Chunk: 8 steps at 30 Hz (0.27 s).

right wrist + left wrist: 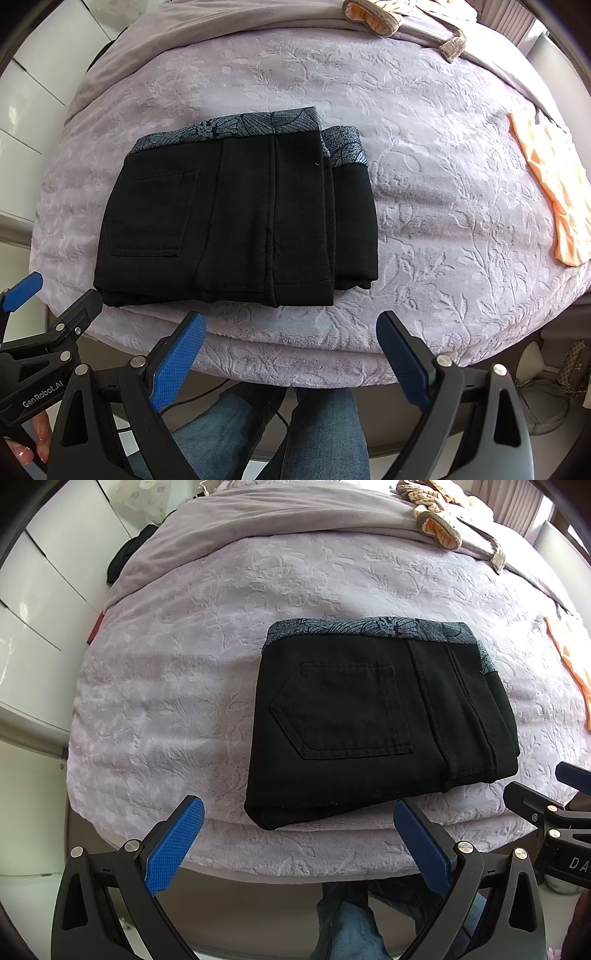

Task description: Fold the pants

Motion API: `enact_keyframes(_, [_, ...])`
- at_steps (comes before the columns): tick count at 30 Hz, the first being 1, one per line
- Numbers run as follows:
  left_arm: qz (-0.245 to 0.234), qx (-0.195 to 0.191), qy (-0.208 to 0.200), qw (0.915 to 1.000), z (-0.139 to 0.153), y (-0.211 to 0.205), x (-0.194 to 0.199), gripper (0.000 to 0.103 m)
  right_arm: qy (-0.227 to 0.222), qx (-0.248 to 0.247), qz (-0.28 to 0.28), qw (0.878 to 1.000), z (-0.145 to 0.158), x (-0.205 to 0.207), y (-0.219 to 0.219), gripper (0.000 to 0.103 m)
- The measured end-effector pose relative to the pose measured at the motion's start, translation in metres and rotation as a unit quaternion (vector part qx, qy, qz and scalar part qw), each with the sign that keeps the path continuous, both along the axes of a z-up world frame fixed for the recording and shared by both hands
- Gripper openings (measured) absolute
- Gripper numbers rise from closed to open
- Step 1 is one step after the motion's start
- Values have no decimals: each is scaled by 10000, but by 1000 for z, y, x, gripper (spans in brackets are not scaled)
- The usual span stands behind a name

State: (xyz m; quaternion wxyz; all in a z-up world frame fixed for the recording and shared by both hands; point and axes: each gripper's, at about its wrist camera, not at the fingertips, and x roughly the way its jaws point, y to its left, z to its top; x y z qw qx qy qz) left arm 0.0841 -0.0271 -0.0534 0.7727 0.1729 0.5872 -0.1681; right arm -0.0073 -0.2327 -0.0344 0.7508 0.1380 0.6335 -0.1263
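Black pants [376, 720] with a grey patterned waistband lie folded into a compact rectangle on the lilac bedspread [192, 657], near the bed's front edge. They also show in the right wrist view [236, 221], back pocket facing up. My left gripper [299, 812] is open and empty, held just off the front edge of the bed, below the pants. My right gripper [291, 325] is open and empty, also just in front of the bed edge and apart from the pants. Each gripper shows at the side of the other's view.
An orange cloth [554, 192] lies at the bed's right side. A beige and orange garment [439, 520] lies at the far end on a grey blanket. White cupboards [40, 602] stand left of the bed. The person's jeans-clad legs [295, 435] are below the grippers.
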Motion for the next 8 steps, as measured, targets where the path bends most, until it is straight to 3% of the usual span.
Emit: enact_keyframes(8, [-96,-77,-59,9999,1,-4,0,103,5,12,-58,10000,-1,0,2,95])
